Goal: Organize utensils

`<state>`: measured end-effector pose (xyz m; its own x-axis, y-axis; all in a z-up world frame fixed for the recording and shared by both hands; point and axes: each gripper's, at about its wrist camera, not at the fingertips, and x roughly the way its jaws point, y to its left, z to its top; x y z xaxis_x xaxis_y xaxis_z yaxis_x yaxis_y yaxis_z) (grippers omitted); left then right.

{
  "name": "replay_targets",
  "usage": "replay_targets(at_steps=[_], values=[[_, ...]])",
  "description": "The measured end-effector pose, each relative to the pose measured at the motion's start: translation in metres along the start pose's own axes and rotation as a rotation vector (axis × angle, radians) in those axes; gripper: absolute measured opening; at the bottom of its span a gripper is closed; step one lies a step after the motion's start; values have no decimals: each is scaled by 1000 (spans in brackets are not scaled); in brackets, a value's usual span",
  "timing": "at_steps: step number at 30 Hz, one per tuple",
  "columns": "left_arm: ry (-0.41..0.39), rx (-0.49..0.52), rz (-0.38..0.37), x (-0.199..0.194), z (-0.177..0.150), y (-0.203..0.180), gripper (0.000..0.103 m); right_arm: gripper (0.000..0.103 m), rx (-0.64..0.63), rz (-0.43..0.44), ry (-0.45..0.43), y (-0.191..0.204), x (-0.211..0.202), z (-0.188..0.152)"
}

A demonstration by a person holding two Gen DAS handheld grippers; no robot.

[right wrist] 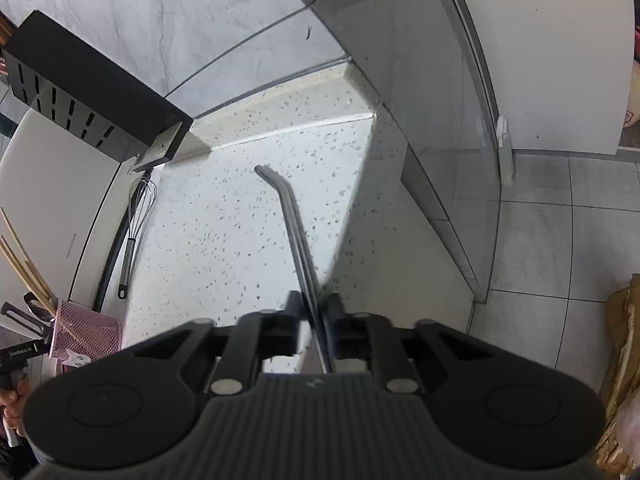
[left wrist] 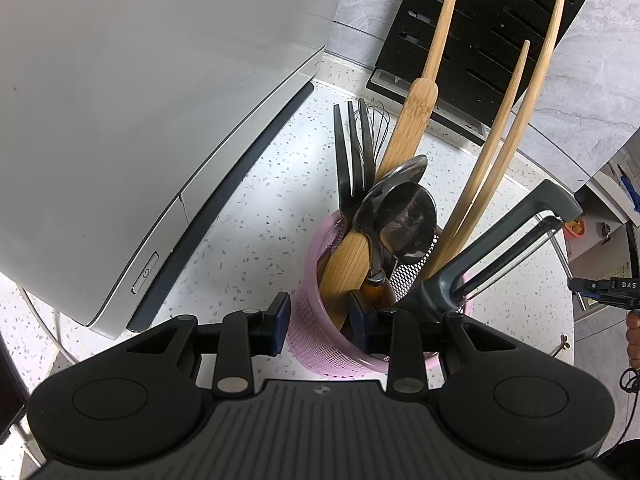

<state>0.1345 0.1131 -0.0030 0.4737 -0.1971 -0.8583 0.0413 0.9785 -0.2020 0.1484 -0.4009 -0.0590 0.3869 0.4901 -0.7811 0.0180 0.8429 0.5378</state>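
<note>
The left gripper (left wrist: pixel 320 322) is angling down, clamping the pink basket's (left wrist: pixel 320 344) near wall. The right gripper (right wrist: pixel 314 312), also tilted down, is pinching metal tongs (right wrist: pixel 294 232) reaching ahead over the counter (right wrist: pixel 224 220).

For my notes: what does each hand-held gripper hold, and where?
Right hand-held gripper: metal tongs, near one end. Left hand-held gripper: pink basket, by its rim wall.

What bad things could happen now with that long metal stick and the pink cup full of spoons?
1. The right gripper pinches the long bent metal tongs near one end, so they might swing or slip.
2. The pink mesh utensil cup, held at its rim by the left gripper, is crowded with tall bamboo spatulas; pushing more in could tip it.
</note>
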Motion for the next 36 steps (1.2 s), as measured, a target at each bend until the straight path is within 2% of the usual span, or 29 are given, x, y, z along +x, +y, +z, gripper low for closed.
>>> replay_targets(at_steps=[6, 16, 25, 36], values=[[0, -2, 0, 0, 0, 0, 38, 4, 31, 26, 29, 0, -9, -5], [2, -1, -2, 1, 0, -2, 38, 4, 23, 100, -7, 23, -20, -7], [5, 8, 2, 4, 2, -6, 38, 4, -39, 169, 8, 60, -22, -12], [9, 8, 0, 5, 2, -5, 38, 4, -143, 211, 44, 117, -19, -17]])
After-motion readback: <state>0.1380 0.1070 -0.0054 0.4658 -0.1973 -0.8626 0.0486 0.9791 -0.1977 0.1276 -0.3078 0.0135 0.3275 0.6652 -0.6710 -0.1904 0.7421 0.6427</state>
